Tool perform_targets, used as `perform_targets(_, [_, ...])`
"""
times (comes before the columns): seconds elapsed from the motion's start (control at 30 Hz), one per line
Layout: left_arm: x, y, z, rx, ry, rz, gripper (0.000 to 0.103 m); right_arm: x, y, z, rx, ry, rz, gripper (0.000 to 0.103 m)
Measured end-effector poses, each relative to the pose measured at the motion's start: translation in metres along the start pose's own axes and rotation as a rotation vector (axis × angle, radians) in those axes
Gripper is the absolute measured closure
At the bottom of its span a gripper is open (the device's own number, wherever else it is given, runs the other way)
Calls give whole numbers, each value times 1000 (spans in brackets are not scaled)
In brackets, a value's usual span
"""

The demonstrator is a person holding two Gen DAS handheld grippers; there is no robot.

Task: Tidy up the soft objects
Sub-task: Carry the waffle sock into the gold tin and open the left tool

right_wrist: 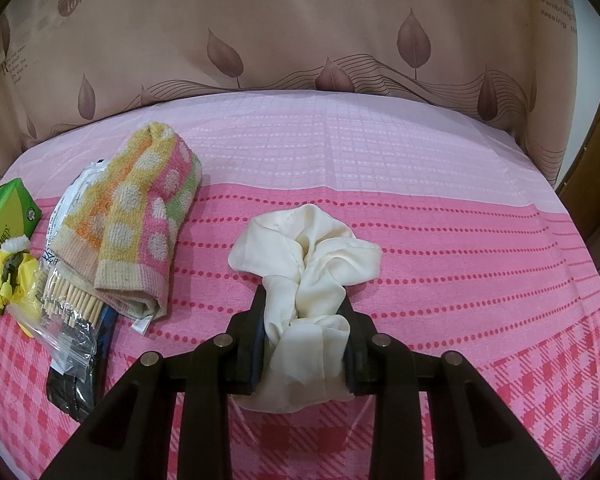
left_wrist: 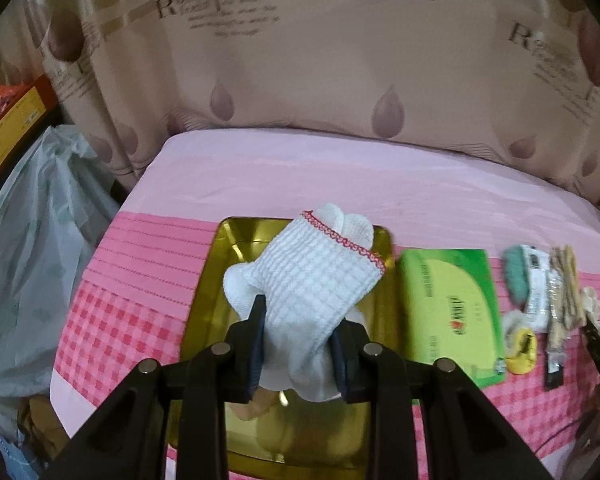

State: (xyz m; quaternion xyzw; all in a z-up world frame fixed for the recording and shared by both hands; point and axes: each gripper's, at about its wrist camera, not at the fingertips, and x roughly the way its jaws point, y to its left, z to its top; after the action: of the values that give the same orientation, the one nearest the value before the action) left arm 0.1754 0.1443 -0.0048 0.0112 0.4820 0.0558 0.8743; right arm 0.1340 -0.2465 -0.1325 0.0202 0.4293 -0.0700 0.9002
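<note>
The left gripper [left_wrist: 298,340] has its jaws pinching a white waffle-knit cloth [left_wrist: 312,280] with a red stitched edge. The cloth stretches from the jaws toward 12 o'clock, over a gold tray [left_wrist: 214,280] that sits on the pink counter [left_wrist: 300,172]. Whether the cloth touches the tray floor cannot be told. At 3 o'clock of the tray, just beside it, lies a green tissue pack [left_wrist: 452,312]. Farther toward 3 o'clock sit a yellow toy [left_wrist: 522,350] and a bundle of wooden sticks [left_wrist: 566,292], packed close together.

The right gripper [right_wrist: 304,336] has its jaws pressed onto a cream silky cloth [right_wrist: 308,264], which bunches between them and spills forward onto the red-striped part of the counter [right_wrist: 420,160]. At 10 o'clock from this cloth, well apart from it, lies a folded polka-dot towel [right_wrist: 148,216] in yellow, pink and green. The towel rests partly over a clear bag of wooden sticks [right_wrist: 70,304], with a dark packet [right_wrist: 70,392] beneath the bag at 8 o'clock. At the far 9 o'clock edge are the tissue pack [right_wrist: 8,216] and the toy [right_wrist: 14,276] lying on it. A brown leaf-print curtain [right_wrist: 300,40] hangs behind the counter at 12 o'clock.
</note>
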Motion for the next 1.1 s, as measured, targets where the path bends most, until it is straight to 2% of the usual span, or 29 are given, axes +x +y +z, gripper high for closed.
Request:
perform_targets(0.23, [27,22,8,-23,35,23,75,0,0,0,-1,0,-1,73])
perform_targets(0.47, [54,25,12,3,70,51,75,0,0,0,0,0,0,73])
perform_targets(0.7, [78,32,9,-17,121,66,74,1,1,-1,-1,0,0,73])
perform_targets(0.9, [93,40,6,-38,154,69,71,1,3,-1,-7,1,-3,74])
perform_targets(1.1, [101,36,1,-15,183,83,66,1,3,-1,-11,1,-6,74])
